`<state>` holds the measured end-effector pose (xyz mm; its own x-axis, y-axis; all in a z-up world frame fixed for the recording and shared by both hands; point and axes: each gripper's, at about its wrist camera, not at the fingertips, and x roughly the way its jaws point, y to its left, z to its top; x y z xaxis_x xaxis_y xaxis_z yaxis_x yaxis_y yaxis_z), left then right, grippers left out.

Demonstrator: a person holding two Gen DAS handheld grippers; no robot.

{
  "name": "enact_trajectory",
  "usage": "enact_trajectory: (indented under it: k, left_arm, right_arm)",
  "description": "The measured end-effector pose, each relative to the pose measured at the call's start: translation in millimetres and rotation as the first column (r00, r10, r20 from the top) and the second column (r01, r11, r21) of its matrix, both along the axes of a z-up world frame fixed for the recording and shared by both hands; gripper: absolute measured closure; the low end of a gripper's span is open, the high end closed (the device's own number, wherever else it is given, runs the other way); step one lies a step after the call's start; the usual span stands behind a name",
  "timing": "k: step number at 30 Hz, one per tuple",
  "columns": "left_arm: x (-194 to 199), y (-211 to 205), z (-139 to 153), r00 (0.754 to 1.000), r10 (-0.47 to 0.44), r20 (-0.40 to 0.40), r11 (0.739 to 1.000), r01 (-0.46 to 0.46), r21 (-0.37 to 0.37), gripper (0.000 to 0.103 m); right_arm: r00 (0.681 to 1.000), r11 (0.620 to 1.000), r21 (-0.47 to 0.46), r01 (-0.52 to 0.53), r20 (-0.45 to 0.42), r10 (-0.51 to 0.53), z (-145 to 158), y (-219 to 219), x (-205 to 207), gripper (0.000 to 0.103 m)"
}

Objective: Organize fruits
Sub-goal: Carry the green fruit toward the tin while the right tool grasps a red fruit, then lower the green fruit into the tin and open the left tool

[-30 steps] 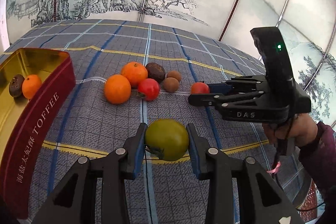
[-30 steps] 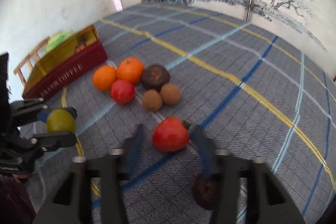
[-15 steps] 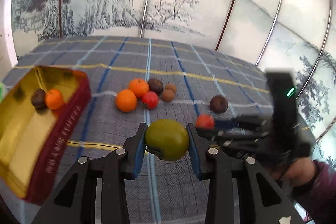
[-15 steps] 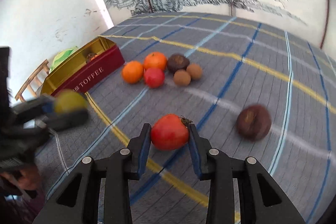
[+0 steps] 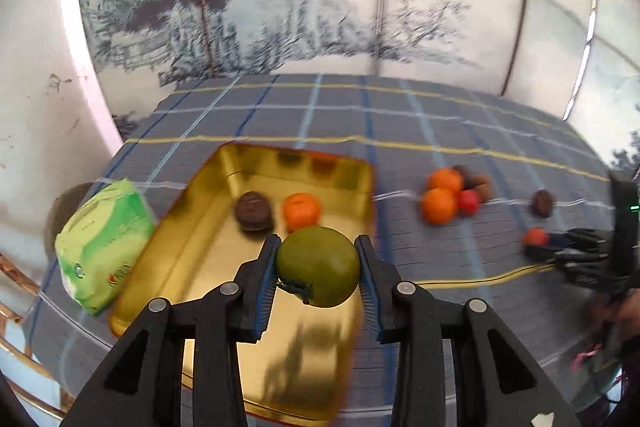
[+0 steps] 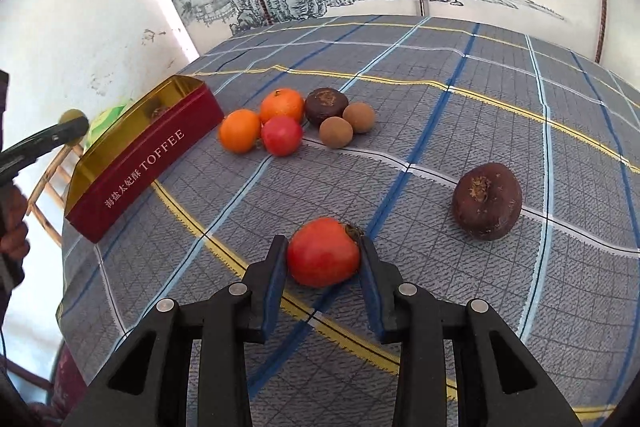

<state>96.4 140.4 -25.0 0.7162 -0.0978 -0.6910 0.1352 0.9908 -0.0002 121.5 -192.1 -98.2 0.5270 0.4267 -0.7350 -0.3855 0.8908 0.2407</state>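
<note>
Your left gripper (image 5: 318, 267) is clamped on the green tomato (image 5: 319, 265), holding it above the open gold tin (image 5: 208, 227), just in front of the orange (image 5: 301, 210) and dark fruit (image 5: 253, 209) lying inside. Your right gripper (image 6: 324, 259) is closed on the red tomato (image 6: 323, 251) over the plaid cloth (image 6: 460, 99), with a dark brown fruit (image 6: 487, 201) off to its right and the fruit cluster (image 6: 296, 123) beyond, near the tin.

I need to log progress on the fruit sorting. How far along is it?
Done: an orange and a dark brown fruit lie in the gold toffee tin. In hand: the left gripper holds a green fruit above the tin; the right gripper holds a red tomato. Left: a cluster of six fruits and a lone brown fruit on the cloth.
</note>
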Motion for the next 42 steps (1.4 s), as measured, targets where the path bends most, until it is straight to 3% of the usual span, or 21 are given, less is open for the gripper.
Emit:
enact_trajectory:
  k: [7,13,27,37,40,42]
  left_arm:
    - [22,22,-21,0.999,0.020,-0.026,0.998,-0.018,0.054,0.070]
    - [38,44,-35,0.996,0.058,-0.070,0.998,-0.055,0.040,0.070]
    - [45,57,-36,0.998,0.061,-0.031,0.997,-0.059,0.052,0.069]
    - [28,55,-32,0.996,0.085,-0.011,0.996,-0.085,-0.018,0.069]
    - [17,52,-29,0.994,0.107,-0.002,0.994,-0.107,-0.032,0.064]
    - [10,49,-25,0.992,0.123,0.013,0.992,-0.123,-0.038,0.048]
  right_arm:
    - [1.000,1.000,-0.016,0.002,0.004,-0.002,0,3,-1,0.067]
    - [1.000,1.000,-0.022,0.009,0.006,-0.009,0,0,0,0.067]
    - [1.000,1.000,-0.027,0.016,0.007,-0.015,0,1,0,0.067]
    - [1.000,0.999,-0.030,0.016,0.008,-0.015,0,1,-1,0.067]
    - [1.000,0.999,-0.029,0.016,0.008,-0.016,0,1,-1,0.067]
    - [1.000,0.999,-0.031,0.016,0.009,-0.016,0,2,-1,0.067]
